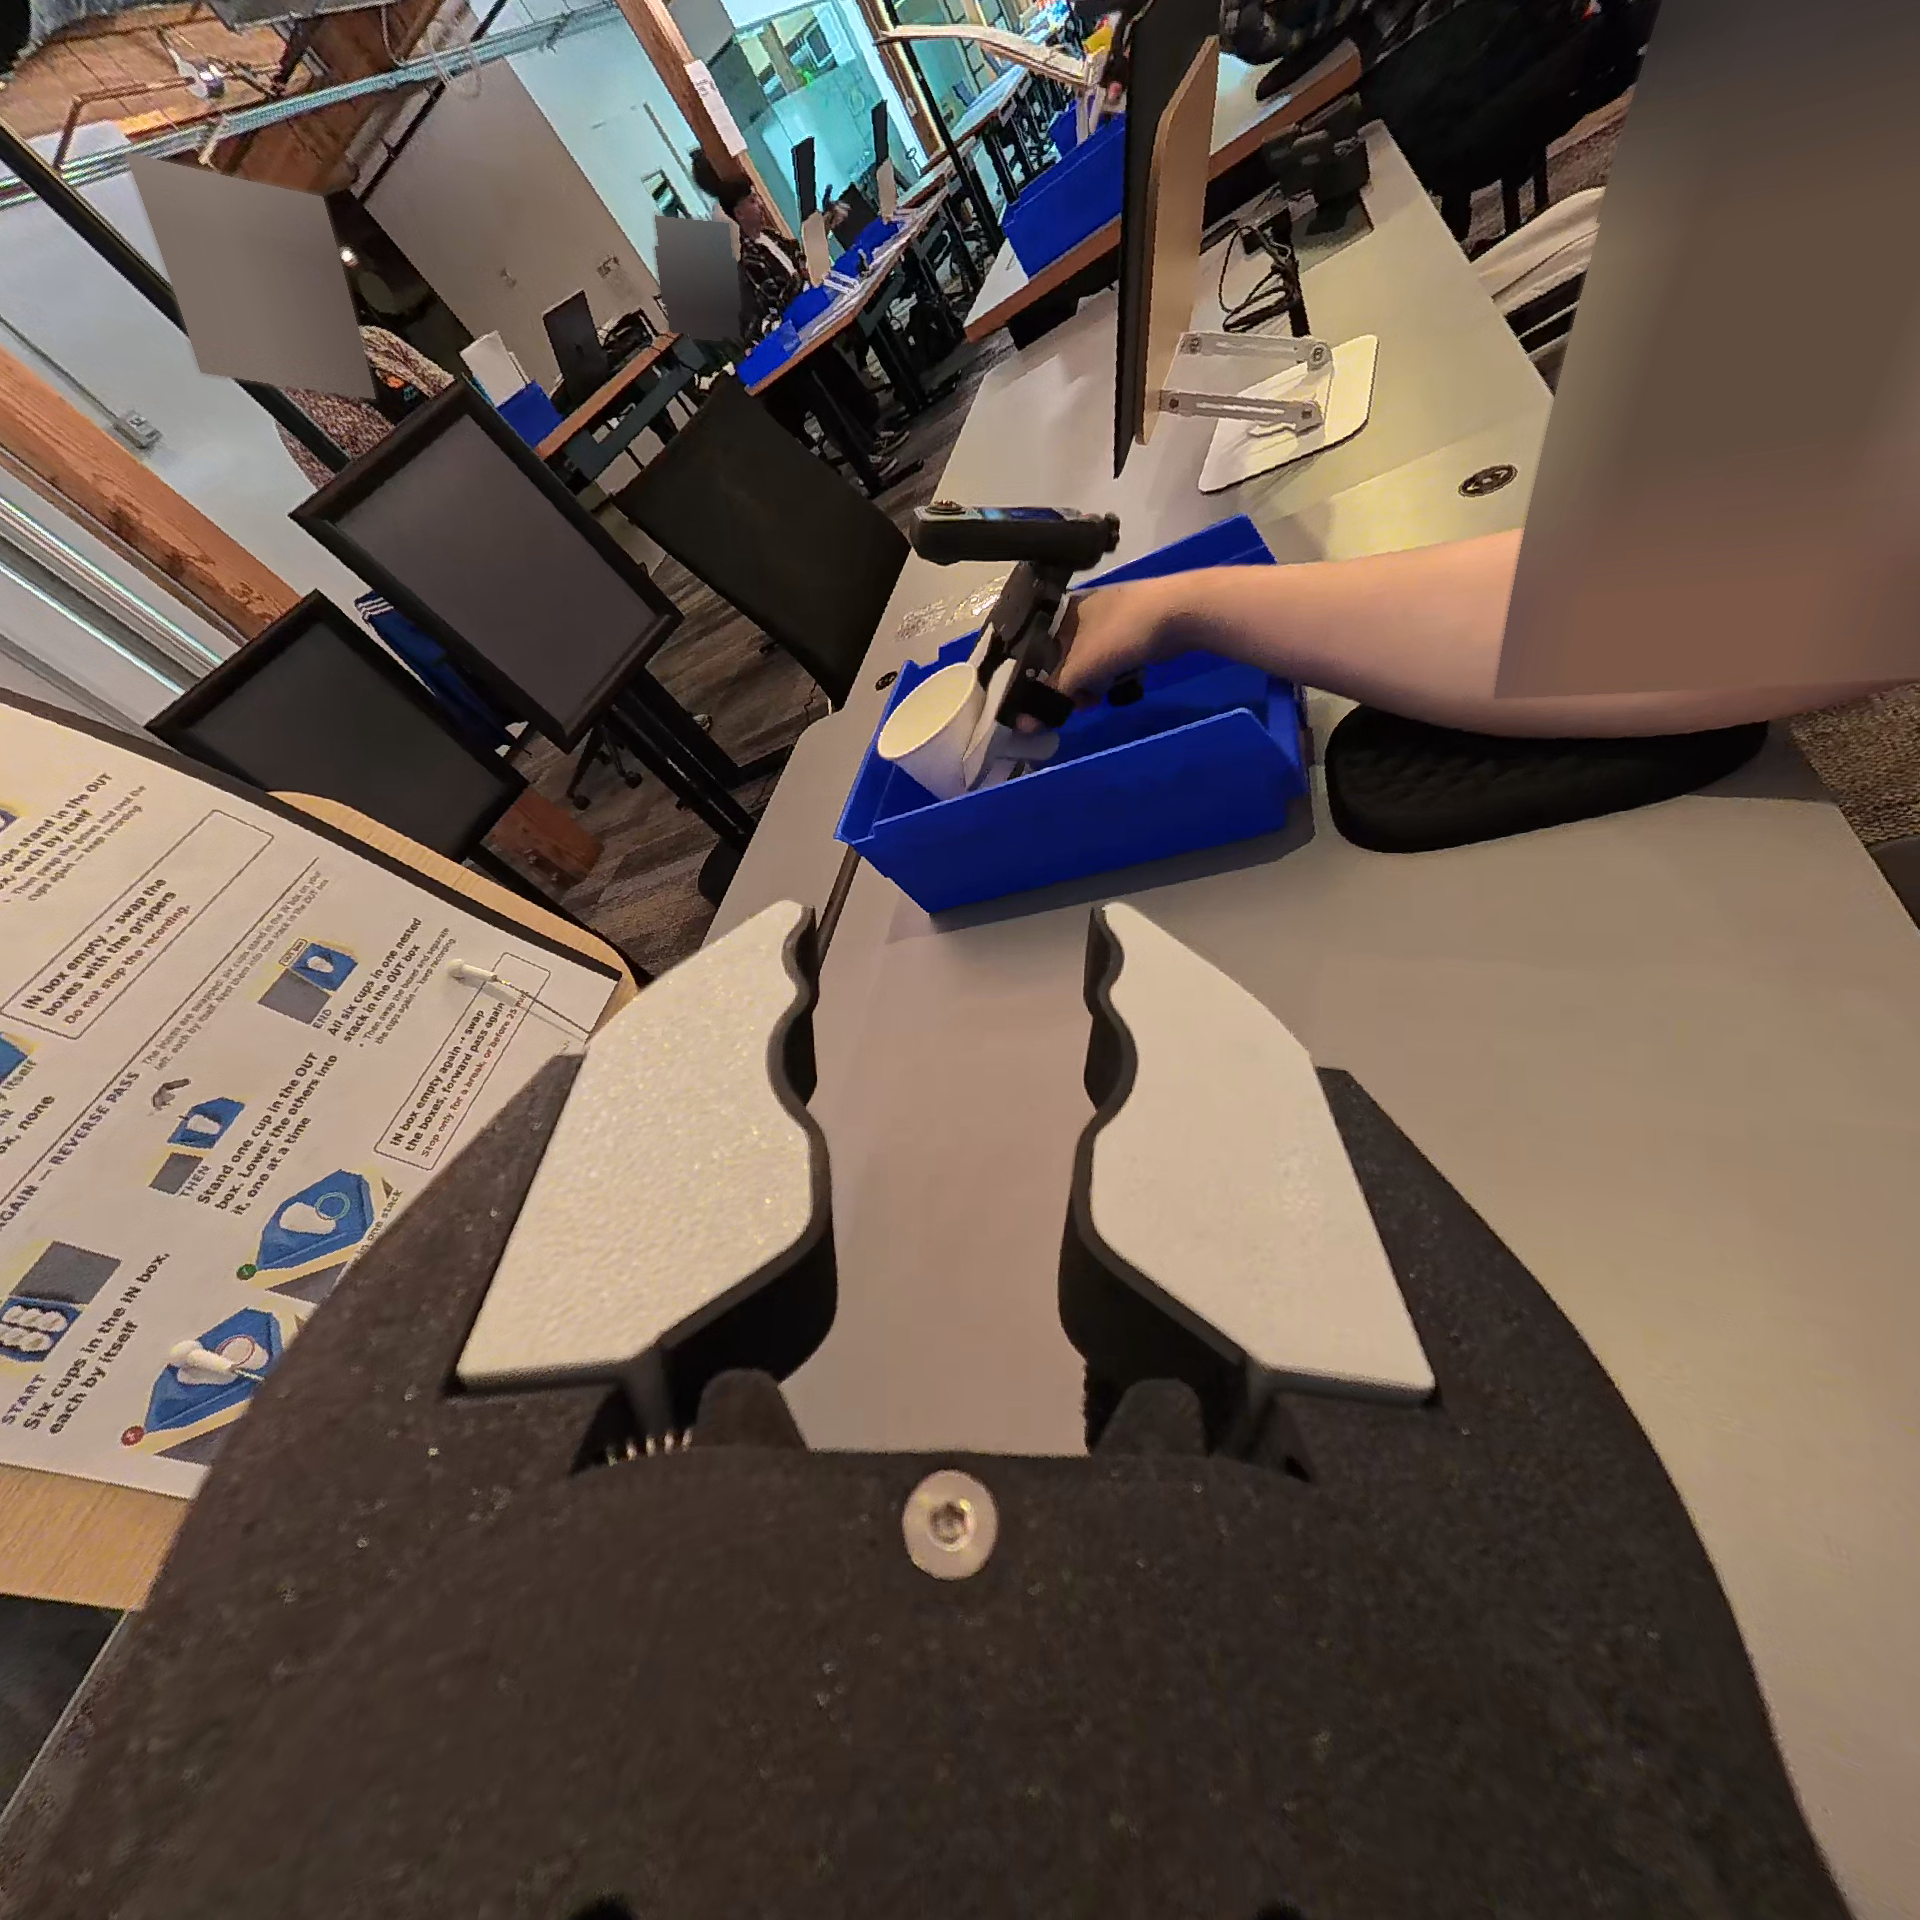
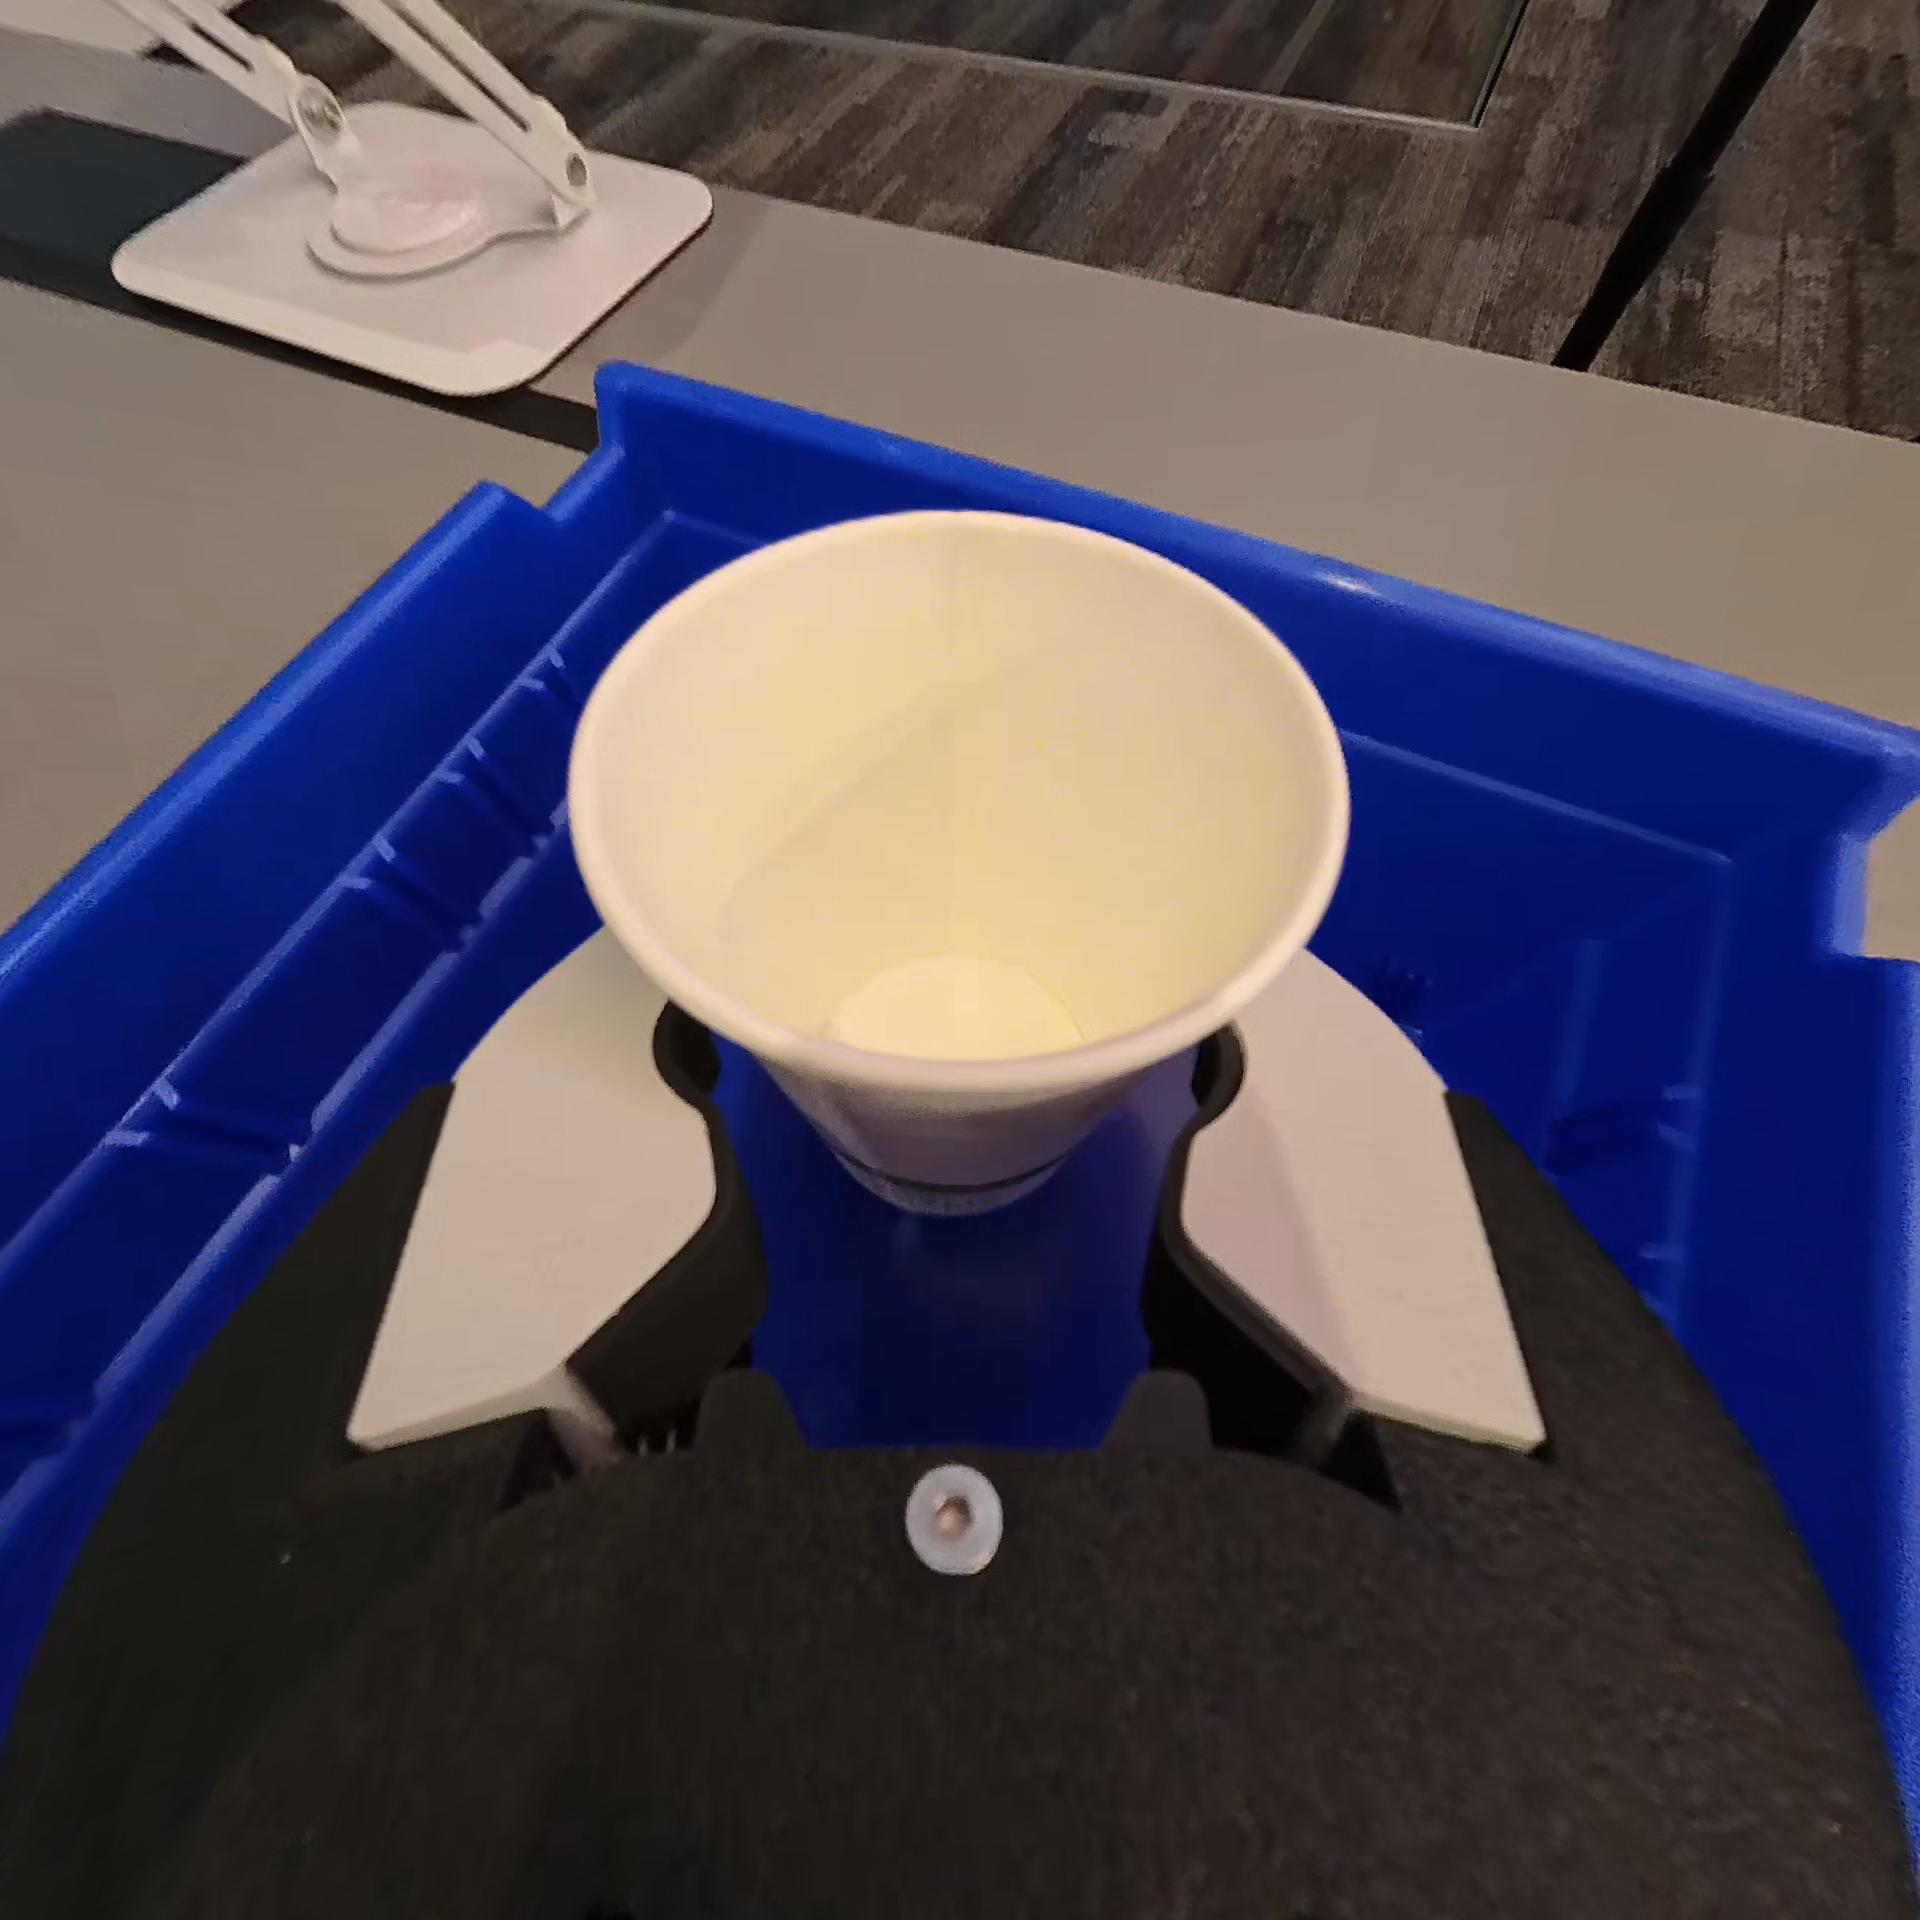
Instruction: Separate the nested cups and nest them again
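One white paper cup (image 2: 956, 800) sat frame centre inside one blue bin (image 2: 312, 831), between the right gripper's (image 2: 951, 1049) spread fingers; contact unclear. Left gripper (image 1: 951, 935), lower frame, was spread and empty above the grey table (image 1: 1507, 1039).

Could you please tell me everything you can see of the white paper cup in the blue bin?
The white paper cup is a plain tapered cup with a rolled rim, a cream inside and a round flat bottom; it looks empty. It sits between the fingers of the right hand-held gripper, inside the blue bin. In the left wrist view it leans, mouth toward the bin's outer end. A dark band circles its base; whether another cup is nested under it, I cannot tell.
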Motion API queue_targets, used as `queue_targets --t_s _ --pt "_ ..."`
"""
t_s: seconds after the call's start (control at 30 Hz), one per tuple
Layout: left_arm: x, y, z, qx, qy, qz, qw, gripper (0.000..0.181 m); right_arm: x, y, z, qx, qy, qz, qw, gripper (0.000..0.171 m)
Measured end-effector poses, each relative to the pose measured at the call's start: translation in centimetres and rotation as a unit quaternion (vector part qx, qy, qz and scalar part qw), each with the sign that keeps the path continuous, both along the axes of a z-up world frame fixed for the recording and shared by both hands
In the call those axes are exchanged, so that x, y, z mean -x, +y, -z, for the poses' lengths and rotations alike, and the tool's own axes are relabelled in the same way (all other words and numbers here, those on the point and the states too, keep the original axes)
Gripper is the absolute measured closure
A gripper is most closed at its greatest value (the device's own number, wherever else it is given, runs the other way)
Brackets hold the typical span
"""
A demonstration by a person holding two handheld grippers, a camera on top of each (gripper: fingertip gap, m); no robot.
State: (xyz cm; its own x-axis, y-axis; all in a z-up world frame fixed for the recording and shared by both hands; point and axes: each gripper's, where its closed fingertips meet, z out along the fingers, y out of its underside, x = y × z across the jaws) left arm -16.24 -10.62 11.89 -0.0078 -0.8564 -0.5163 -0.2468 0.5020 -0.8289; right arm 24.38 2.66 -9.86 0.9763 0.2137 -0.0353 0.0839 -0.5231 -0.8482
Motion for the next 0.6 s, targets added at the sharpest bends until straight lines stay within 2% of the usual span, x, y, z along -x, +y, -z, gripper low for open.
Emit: queue_targets --t_s 0.23,0.33,0.47,0.53,0.6 --pt "0.5 0.5 0.0 -0.001 0.005 -0.013 1.000 0.130 -0.6 -1.2 1.5 0.071 -0.030 0.001 0.997 0.078" --pt "1.7 1.4 0.0 -0.012 0.021 -0.047 0.999 0.129 -0.8 -1.8 1.7 0.097 -0.040 0.001 0.994 0.075" --pt "6.8 5.2 1.2 -0.026 0.095 -0.195 0.976 0.128 -1.2 -3.7 1.4 0.152 -0.058 0.006 0.987 0.066" --pt "11.1 7.2 3.4 -0.008 0.170 -0.287 0.943 0.132 -1.3 -5.2 1.0 0.188 -0.066 0.007 0.980 0.062" --pt "15.9 9.3 4.9 0.004 0.225 -0.390 0.893 0.133 -1.5 -6.5 0.2 0.209 -0.078 0.012 0.975 0.061"
